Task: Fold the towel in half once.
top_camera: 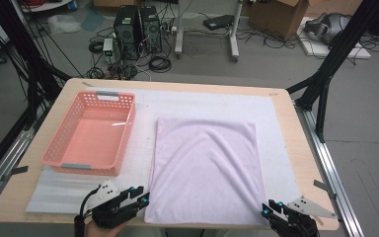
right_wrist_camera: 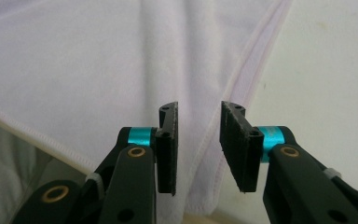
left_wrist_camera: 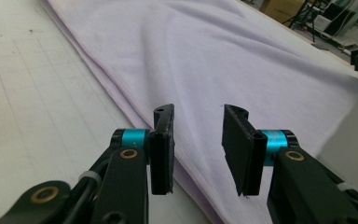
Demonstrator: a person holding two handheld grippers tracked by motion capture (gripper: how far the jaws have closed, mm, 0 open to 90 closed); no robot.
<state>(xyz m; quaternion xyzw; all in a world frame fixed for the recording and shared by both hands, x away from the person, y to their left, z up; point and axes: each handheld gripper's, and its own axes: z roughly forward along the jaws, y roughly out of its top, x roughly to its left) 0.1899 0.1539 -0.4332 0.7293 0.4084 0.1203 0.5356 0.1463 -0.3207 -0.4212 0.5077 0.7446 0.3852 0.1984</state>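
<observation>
A pale lilac towel (top_camera: 205, 163) lies flat on the white mat, folded into a rectangle with soft creases. My left gripper (top_camera: 140, 196) sits at the towel's near left corner. In the left gripper view its jaws (left_wrist_camera: 198, 114) stand open over the towel's (left_wrist_camera: 214, 60) left edge, pressing on nothing. My right gripper (top_camera: 272, 207) is at the near right corner. In the right gripper view its jaws (right_wrist_camera: 199, 109) are open, and the towel's (right_wrist_camera: 74, 70) hemmed edge runs between them without being pinched.
A pink plastic basket (top_camera: 54, 143) stands empty on the left of the table. The white mat (top_camera: 197, 101) covers most of the wooden tabletop (top_camera: 296, 148). Computers, cables and boxes lie on the floor beyond the far edge.
</observation>
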